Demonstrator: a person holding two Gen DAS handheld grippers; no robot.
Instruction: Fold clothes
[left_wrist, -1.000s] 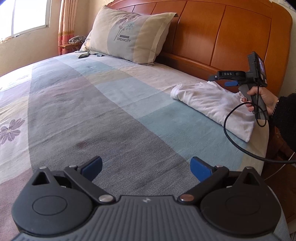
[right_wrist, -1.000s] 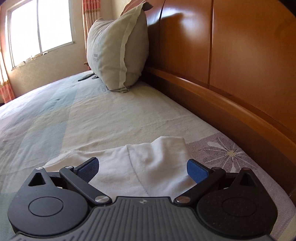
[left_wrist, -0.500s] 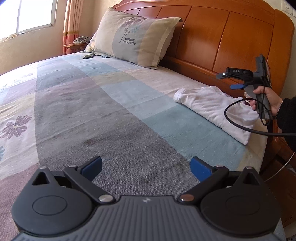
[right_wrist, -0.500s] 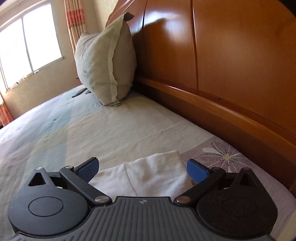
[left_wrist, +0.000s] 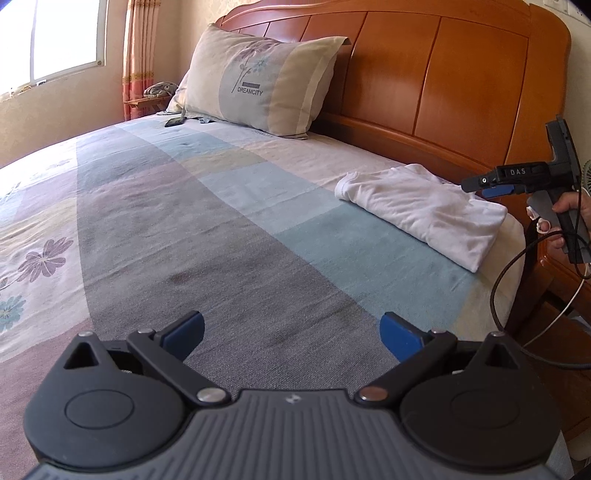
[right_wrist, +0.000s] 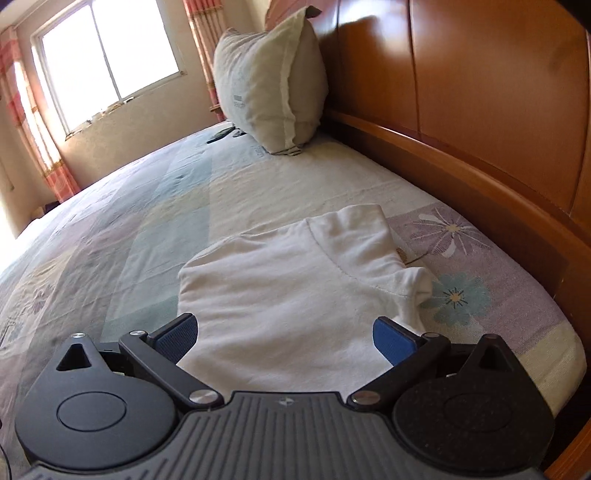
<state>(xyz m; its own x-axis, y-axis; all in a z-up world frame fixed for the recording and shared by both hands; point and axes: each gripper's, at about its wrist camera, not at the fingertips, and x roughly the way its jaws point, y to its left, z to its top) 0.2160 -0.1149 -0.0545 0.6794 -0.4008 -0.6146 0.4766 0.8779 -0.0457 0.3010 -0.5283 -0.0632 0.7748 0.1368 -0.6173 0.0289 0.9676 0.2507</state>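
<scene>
Left gripper (left_wrist: 291, 332), lower frame: ribbed grey housing, two black discs, black linkage arms with silver screws, blue finger pads (left_wrist: 400, 334). Right gripper (left_wrist: 484, 184), at the right edge: black body marked "DAS", blue pad, looping black cable (left_wrist: 496, 291).

The pillow (left_wrist: 258, 79) at the far end of the bed carries the printed word "DREAMCITY" under a flower drawing. The right gripper (left_wrist: 496, 182), seen at the right edge from the left wrist view, bears white letters "DAS" on its black top bar. In the right wrist view the pillow's print is too small to read.
</scene>
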